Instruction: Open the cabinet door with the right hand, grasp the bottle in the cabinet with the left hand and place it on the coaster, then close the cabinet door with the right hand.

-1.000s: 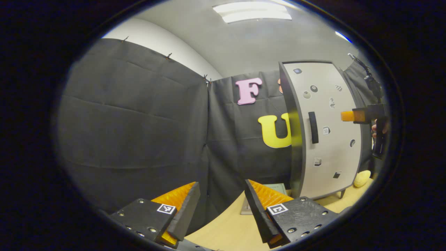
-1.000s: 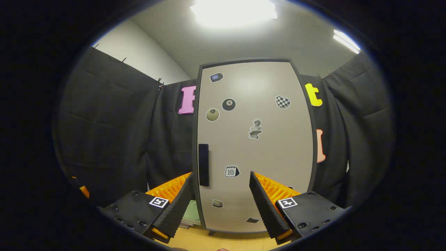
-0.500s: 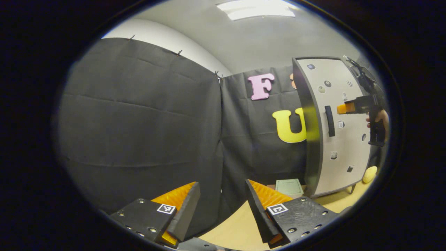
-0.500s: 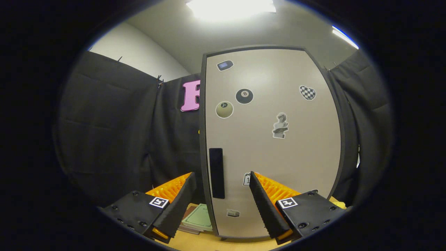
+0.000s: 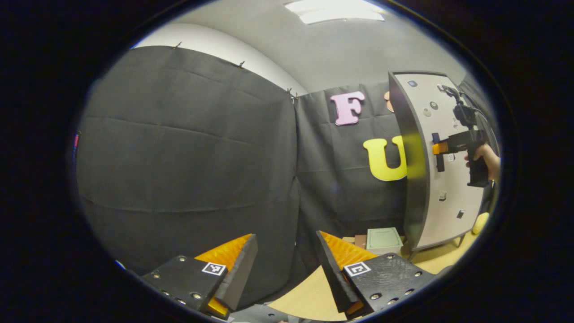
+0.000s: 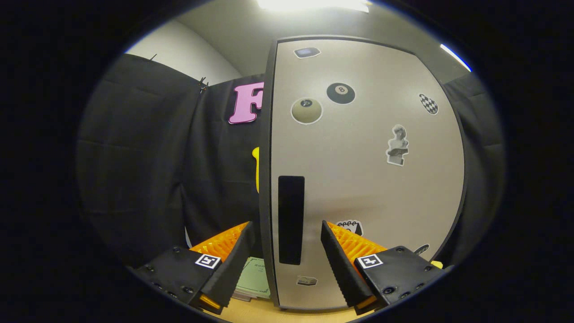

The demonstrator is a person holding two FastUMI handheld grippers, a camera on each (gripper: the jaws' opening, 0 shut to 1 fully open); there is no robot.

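A tall grey cabinet (image 6: 358, 179) with stickers on its closed door stands close ahead in the right gripper view. Its dark vertical handle (image 6: 291, 219) sits near the door's left edge, between and just beyond the fingers of my right gripper (image 6: 284, 260), which is open. In the left gripper view the cabinet (image 5: 441, 179) stands at the far right, and the right gripper (image 5: 437, 148), held by a hand (image 5: 486, 159), is up at the handle (image 5: 438, 152). My left gripper (image 5: 284, 269) is open, low over the wooden table (image 5: 305, 300), well left of the cabinet.
A green booklet (image 5: 383, 239) lies on a small stack beside the cabinet's left foot, also seen as green booklet (image 6: 253, 279). A yellow round object (image 5: 480, 222) rests on the table right of the cabinet. Black cloth walls close the back and left.
The right gripper has moved forward to the cabinet, so the handle now lies between its fingers. The left gripper view has swung left, shifting the cabinet toward its right edge.
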